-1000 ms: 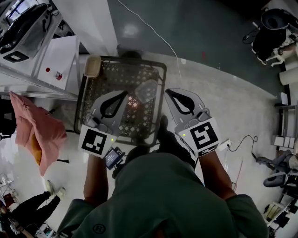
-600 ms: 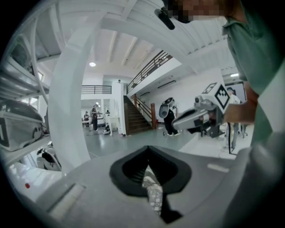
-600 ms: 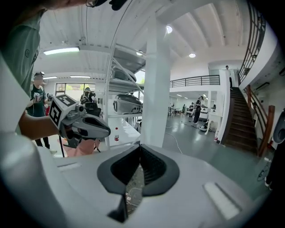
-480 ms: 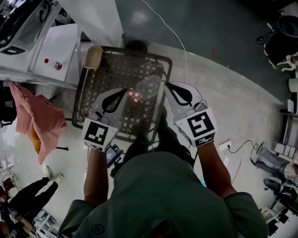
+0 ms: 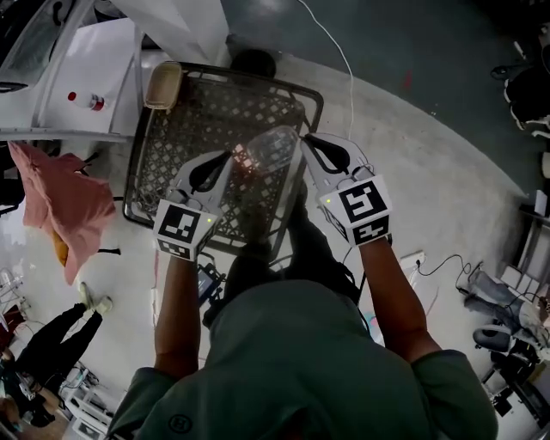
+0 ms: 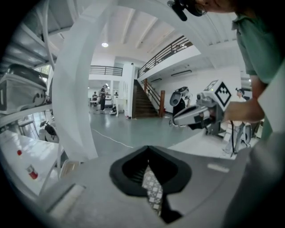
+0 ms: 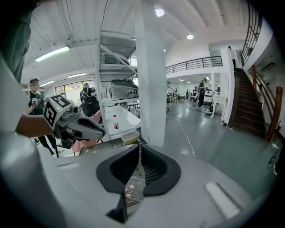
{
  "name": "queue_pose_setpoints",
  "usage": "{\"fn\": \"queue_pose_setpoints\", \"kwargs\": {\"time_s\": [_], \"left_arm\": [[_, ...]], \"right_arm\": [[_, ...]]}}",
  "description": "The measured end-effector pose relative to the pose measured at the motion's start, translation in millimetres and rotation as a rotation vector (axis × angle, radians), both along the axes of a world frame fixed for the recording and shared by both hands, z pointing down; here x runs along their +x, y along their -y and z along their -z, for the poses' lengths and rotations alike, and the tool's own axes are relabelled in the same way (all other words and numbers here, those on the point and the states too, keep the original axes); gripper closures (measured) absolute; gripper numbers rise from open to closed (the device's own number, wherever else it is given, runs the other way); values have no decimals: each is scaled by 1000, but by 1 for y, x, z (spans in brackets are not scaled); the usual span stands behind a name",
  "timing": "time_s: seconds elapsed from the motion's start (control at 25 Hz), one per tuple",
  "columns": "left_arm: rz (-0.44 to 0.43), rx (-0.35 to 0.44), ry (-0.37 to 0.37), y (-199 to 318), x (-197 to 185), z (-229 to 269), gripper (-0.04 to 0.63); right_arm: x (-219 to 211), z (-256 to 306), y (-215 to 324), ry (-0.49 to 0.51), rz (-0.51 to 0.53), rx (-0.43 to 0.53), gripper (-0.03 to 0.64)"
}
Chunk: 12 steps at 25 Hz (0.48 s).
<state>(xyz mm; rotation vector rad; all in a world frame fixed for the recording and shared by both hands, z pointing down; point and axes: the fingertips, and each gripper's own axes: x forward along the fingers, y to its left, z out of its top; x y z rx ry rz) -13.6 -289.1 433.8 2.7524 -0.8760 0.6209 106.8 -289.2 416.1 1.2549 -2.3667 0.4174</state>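
Concrete floor [image 5: 430, 146] of a large hall, seen from above, with a white column [image 5: 185, 26] at the top edge.

- Basket [image 5: 136, 168]: black mesh, standing on the floor before the person's feet.
- Clear bottle [image 5: 273, 148]: lying inside the basket near its right wall, between the two gripper tips as the head view shows them.
- Tan tub [image 5: 163, 84]: at the basket's far left corner.
- Left gripper [image 5: 228, 155]: held over the basket, level. Jaws closed tip to tip with nothing gripped; only basket mesh shows through the slit.
- Right gripper [image 5: 307, 137]: held over the basket's right rim, just beside the bottle. Jaws closed and empty.
- Pink cloth [image 5: 73, 206]: left of the basket, apart from it.
- White worktop [image 5: 94, 69]: upper left, carrying a small red-capped vial [image 5: 86, 101].
- Cable [image 5: 339, 51]: running across the floor beyond the basket.
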Motion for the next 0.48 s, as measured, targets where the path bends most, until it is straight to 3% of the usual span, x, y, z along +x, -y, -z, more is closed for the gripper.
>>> {"fn": "queue_pose_setpoints", "kwargs": {"time_s": [0.48], "left_arm": [[70,-225,40,35,-4,-129,577]], "right_arm": [[7,-122,53,-23,6,-190,577]]}}
